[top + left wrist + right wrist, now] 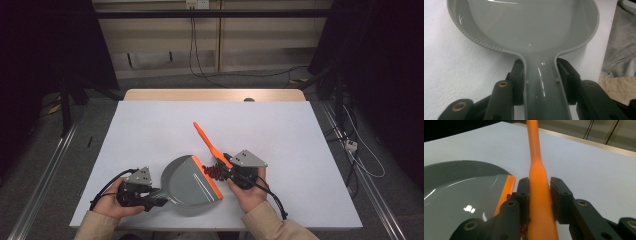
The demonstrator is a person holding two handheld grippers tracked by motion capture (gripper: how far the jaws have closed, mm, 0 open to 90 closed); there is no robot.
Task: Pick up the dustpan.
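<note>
A white rectangular tabletop [150, 130] with a pale wooden far edge stands on grey carpeted floor [210, 80]; black cables [200, 70] hang down the beige panelled wall [260, 40], flanked by what may be dark curtains [45, 50].

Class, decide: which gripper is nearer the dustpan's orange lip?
Right. The right gripper grips the orange brush beside the lip; the left gripper clamps the dustpan's handle, opposite.

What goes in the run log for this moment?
left gripper: shut on grey plastic dustpan handle | right gripper: shut on orange-handled brush | bristles at pan's orange lip
</note>
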